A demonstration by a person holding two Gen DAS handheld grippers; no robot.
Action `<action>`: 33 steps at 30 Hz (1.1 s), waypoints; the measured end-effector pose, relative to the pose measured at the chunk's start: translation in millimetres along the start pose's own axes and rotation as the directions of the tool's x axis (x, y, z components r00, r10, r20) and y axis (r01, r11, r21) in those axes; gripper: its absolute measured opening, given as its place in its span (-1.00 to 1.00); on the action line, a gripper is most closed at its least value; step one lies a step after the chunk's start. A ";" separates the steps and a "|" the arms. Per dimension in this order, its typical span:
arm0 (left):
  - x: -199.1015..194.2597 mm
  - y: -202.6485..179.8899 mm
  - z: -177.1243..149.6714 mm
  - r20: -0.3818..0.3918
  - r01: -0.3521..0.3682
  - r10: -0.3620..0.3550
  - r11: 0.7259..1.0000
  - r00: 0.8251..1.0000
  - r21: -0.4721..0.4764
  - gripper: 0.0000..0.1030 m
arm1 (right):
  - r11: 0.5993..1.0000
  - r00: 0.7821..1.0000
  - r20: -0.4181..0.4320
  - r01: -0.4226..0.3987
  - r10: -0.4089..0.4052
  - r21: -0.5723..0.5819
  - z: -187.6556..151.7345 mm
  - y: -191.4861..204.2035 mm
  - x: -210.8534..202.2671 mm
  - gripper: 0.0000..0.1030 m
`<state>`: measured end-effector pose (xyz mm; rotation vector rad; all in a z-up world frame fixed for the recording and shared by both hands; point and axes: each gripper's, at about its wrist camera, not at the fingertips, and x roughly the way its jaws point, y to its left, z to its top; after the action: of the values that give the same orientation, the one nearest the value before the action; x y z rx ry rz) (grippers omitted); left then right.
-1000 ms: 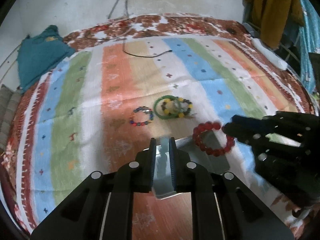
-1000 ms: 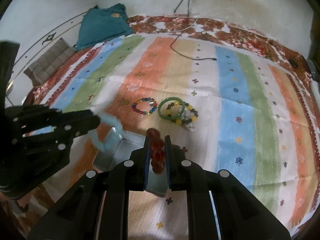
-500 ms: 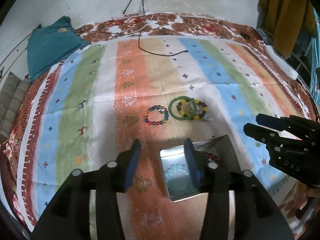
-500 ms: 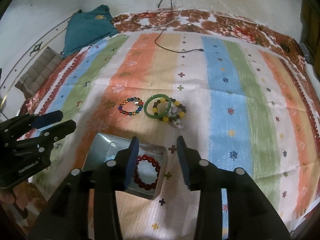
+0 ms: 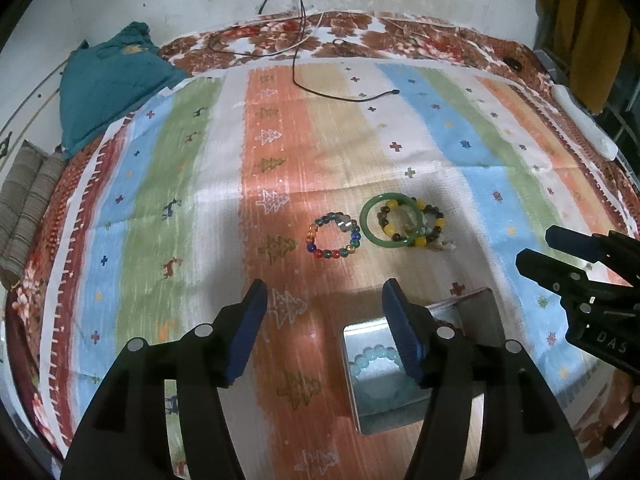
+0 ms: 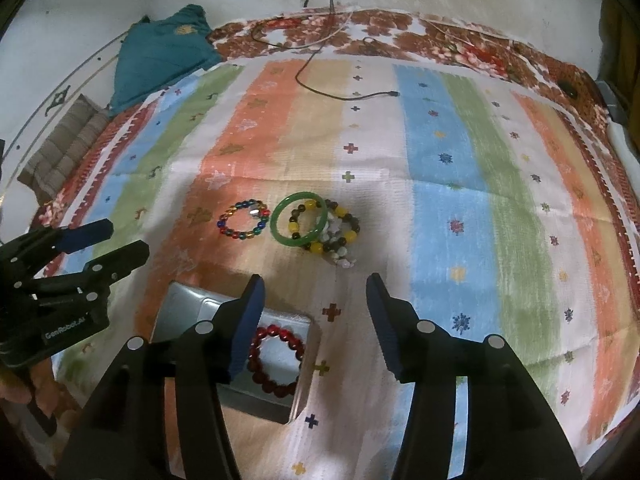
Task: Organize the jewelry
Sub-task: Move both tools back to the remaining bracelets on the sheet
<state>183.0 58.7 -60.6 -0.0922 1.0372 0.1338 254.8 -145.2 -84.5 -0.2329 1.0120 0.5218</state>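
A grey metal tin point(image 5: 384, 412) point(image 6: 188, 304) lies on the striped cloth. A light blue bead bracelet point(image 5: 370, 358) and a red bead bracelet point(image 6: 276, 360) lie inside it. A multicoloured bead bracelet point(image 5: 334, 236) point(image 6: 243, 220), a green bangle point(image 5: 390, 220) point(image 6: 298, 220) and a yellow-and-dark bead bracelet point(image 5: 430, 224) point(image 6: 340, 232) lie on the cloth beyond the tin. My left gripper point(image 5: 324, 320) is open and empty, above the tin's left side. My right gripper point(image 6: 314, 312) is open and empty, above the tin's right side.
A black cable point(image 5: 340, 96) lies across the far cloth. A teal cloth point(image 5: 108, 84) lies at the back left, a folded striped cushion point(image 5: 24, 208) at the left edge. A white object point(image 5: 584, 124) lies at the right edge.
Both grippers let go: the blue bracelet and the red bracelet dropped into the tin. Both grippers opened wide and drew back and up from the tin.
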 end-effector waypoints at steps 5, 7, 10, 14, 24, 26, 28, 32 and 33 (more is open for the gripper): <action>11.4 -1.3 6.9 -0.016 -0.011 0.011 1.000 1.000 0.021 0.18 | 0.999 0.999 -0.031 0.034 -0.034 0.013 8.0 -10.5 16.0 0.04; 12.9 -1.6 9.3 -0.013 -0.005 0.006 1.000 1.000 0.024 0.18 | 0.999 0.998 -0.042 0.043 -0.042 0.020 10.2 -13.8 21.3 0.05; 17.4 -2.6 16.5 -0.006 0.005 -0.005 0.999 1.000 0.032 0.24 | 0.999 0.997 -0.056 0.048 -0.047 0.013 13.5 -15.0 28.6 0.08; 25.7 -6.5 23.5 -0.009 0.014 -0.013 0.999 1.000 0.049 0.24 | 0.999 0.996 -0.073 0.053 -0.053 0.010 17.6 -17.2 38.5 0.14; 54.7 -6.4 37.5 -0.014 0.041 -0.040 0.997 0.999 0.071 0.32 | 0.998 0.993 -0.107 0.057 -0.053 0.030 29.3 -27.6 63.2 0.26; 59.7 -8.9 39.6 -0.007 0.047 -0.047 0.995 0.999 0.090 0.34 | 0.998 0.992 -0.111 0.058 -0.055 0.029 31.9 -29.1 67.7 0.30; 65.9 -10.0 42.9 -0.002 0.052 -0.052 0.993 0.999 0.102 0.34 | 0.998 0.992 -0.116 0.060 -0.056 0.035 34.3 -30.5 71.8 0.30; 77.1 -10.6 47.2 -0.005 0.067 -0.067 0.991 0.998 0.116 0.34 | 0.998 0.991 -0.125 0.059 -0.054 0.031 37.5 -31.0 78.4 0.30; 79.9 -11.2 48.2 -0.004 0.069 -0.069 0.990 0.998 0.122 0.34 | 0.998 0.990 -0.128 0.059 -0.055 0.030 38.3 -31.0 80.6 0.30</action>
<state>265.9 59.8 -105.0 -0.0165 1.0387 0.0071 333.4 -130.9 -135.0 -0.2671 1.1340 0.4416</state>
